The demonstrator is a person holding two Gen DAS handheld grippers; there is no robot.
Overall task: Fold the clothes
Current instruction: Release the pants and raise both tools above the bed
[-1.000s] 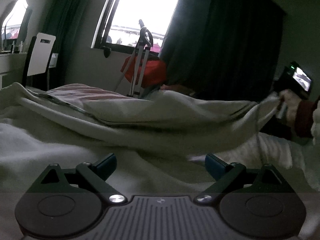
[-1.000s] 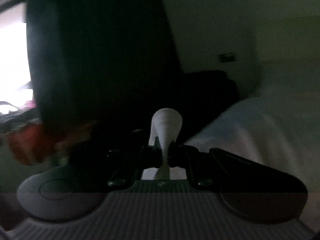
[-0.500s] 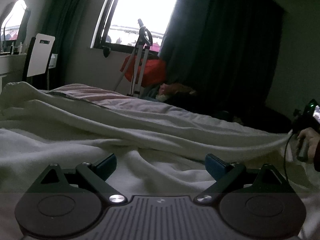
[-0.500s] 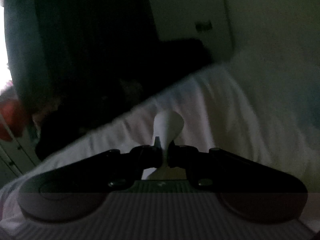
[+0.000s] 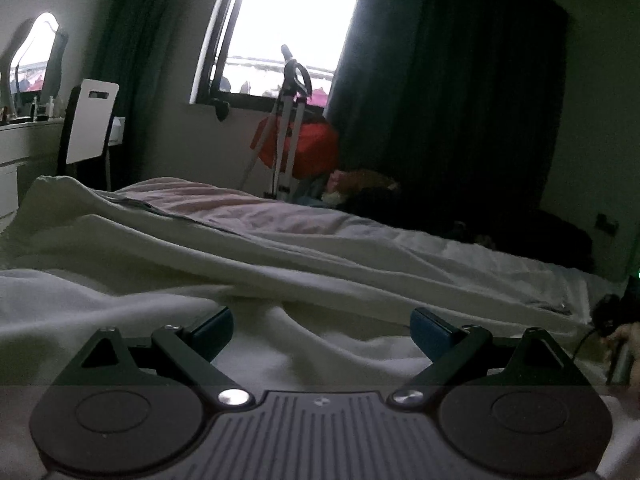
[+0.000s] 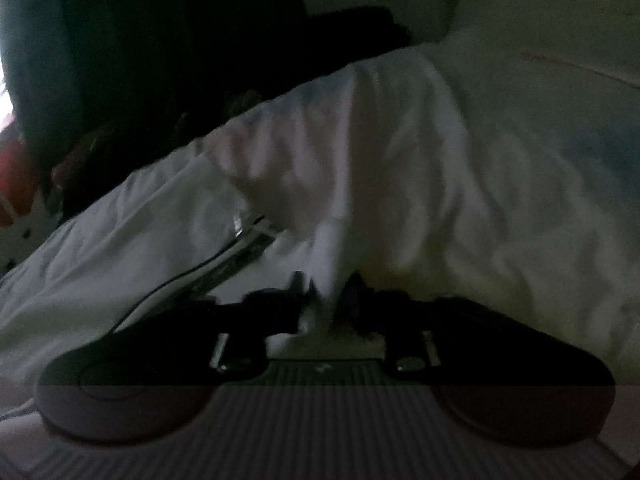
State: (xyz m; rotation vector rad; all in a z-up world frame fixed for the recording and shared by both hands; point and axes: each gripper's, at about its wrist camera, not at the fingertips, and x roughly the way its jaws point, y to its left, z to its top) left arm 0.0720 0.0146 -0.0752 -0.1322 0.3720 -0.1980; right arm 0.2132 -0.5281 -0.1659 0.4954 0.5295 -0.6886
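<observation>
Dim bedroom, bed [image 5: 460, 256] draped with a pale garment [image 5: 280, 264]: soft, light, floppy. Left tool [image 5: 320, 330] released; right tool [image 6: 326, 300] opening, cloth between. Grip the hem.

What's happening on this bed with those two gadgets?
A person is folding a pale garment spread across the bed, holding tongs in each hand. The left tongs hover wide open over the near cloth, gripping nothing. The right tongs are low at the garment's far end, and their jaws are opening with a bit of the white fabric between them, so that end looks just laid down. The picture there is dark and blurred.
</observation>
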